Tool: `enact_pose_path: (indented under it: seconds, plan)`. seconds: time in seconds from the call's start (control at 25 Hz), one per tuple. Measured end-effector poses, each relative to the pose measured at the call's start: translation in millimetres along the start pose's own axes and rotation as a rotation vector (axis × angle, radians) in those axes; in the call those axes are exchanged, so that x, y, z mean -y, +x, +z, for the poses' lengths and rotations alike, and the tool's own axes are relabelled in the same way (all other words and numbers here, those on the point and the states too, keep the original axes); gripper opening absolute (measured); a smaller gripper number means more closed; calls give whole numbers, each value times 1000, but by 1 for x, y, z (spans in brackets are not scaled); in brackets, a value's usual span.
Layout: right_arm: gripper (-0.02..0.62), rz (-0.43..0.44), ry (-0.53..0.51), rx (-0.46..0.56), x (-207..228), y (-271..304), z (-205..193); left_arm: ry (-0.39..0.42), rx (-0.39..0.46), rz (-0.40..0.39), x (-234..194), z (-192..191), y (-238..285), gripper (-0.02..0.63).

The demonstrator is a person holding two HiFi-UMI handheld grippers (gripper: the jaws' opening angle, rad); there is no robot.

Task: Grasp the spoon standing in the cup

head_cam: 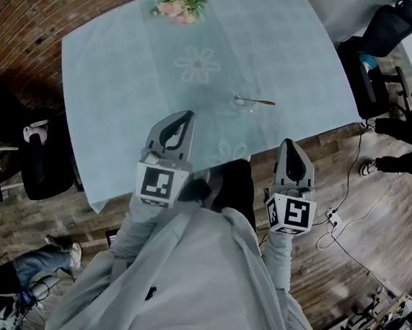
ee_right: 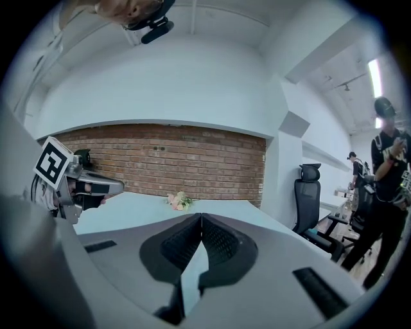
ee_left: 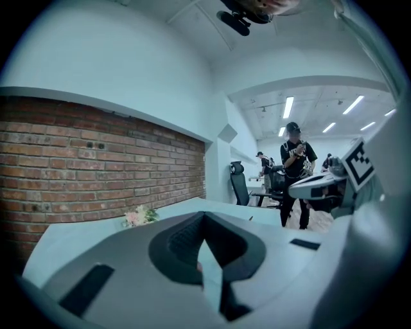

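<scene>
Approach stage: we hold left tongs (head_cam: 188, 114) and right tongs (head_cam: 288, 142) pressed together, empty; next we likely spread one around the spoon (head_cam: 259, 101) in the cup (head_cam: 242, 104).

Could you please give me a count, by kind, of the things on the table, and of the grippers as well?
cup: 1
spoon: 1
flower bunch: 1
grippers: 2, the left gripper and the right gripper
Total: 5
</scene>
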State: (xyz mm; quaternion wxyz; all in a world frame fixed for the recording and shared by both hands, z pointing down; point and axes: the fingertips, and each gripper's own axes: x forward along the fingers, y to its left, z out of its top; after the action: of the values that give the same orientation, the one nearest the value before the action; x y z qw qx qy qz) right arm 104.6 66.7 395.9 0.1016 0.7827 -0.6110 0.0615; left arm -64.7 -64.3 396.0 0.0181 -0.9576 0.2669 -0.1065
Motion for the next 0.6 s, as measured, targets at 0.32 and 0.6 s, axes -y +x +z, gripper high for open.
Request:
enact_pose_path:
  seconds: [0.32,0.6]
  plan:
    - [17,116,-23,8,27,73,12,-35,-14,99,-15,9,54,18]
    - [17,320,-59,25,48,156,35,-59,-21,278,-36,29,100,18]
